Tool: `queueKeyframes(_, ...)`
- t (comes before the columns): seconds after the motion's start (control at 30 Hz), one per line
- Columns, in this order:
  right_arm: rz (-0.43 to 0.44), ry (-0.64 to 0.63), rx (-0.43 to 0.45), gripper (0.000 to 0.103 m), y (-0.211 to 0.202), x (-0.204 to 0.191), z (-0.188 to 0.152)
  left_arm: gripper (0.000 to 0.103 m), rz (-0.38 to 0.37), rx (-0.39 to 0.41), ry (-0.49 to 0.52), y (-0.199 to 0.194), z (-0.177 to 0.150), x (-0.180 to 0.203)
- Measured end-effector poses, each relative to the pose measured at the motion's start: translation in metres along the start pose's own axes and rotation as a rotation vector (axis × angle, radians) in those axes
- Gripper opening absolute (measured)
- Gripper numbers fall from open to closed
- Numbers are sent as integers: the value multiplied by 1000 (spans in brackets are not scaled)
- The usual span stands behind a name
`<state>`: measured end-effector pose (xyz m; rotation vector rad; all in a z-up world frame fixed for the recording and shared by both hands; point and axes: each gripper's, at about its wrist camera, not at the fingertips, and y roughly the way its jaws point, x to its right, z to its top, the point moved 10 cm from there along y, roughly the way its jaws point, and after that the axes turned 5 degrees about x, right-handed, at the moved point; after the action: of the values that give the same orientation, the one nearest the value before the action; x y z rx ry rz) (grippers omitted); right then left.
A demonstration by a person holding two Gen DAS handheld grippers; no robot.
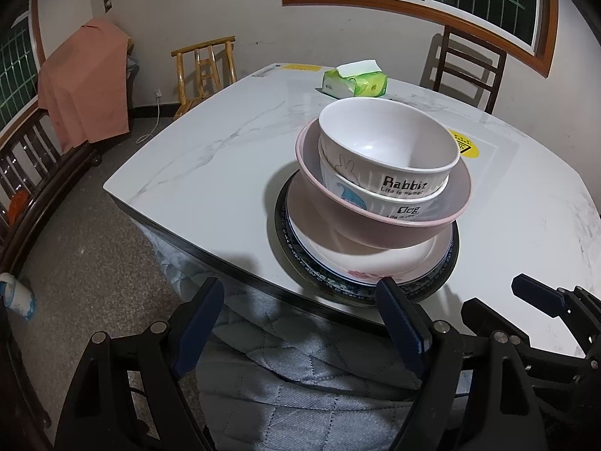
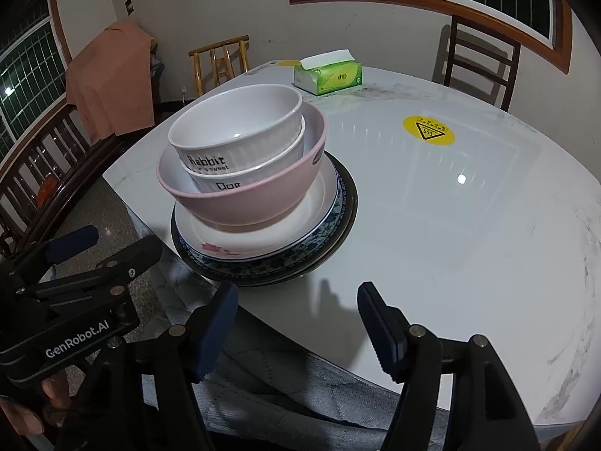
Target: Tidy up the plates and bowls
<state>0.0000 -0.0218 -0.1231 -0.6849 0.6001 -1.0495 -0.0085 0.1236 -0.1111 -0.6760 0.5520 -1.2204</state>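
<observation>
A stack stands near the front edge of the marble table (image 1: 206,158). A white "Rabbit" bowl (image 1: 390,143) sits in a "Dog" bowl (image 1: 375,199), inside a tilted pink bowl (image 1: 357,225). Under them lie a white flowered plate (image 1: 375,263), a blue-patterned plate (image 1: 300,259) and a dark plate. My left gripper (image 1: 298,297) is open, just short of the stack's near-left rim, holding nothing. My right gripper (image 2: 296,297) is open over the table edge, right of the pink bowl (image 2: 255,199) and flowered plate (image 2: 244,240), apart from them. Each gripper shows in the other's view.
A green tissue pack (image 1: 355,82) lies at the far side, and a yellow warning sticker (image 2: 428,129) marks the tabletop. Wooden chairs (image 2: 484,56) stand behind the table, with a bench and orange cloth (image 1: 82,82) on the left. Quilted grey fabric (image 1: 300,394) hangs below the table's front edge.
</observation>
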Motion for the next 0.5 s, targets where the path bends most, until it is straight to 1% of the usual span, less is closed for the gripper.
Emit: queueKeyframes(0.5, -1, -28, -5, 68, 2, -6, 0, 80, -7, -8, -19, 7, 2, -2)
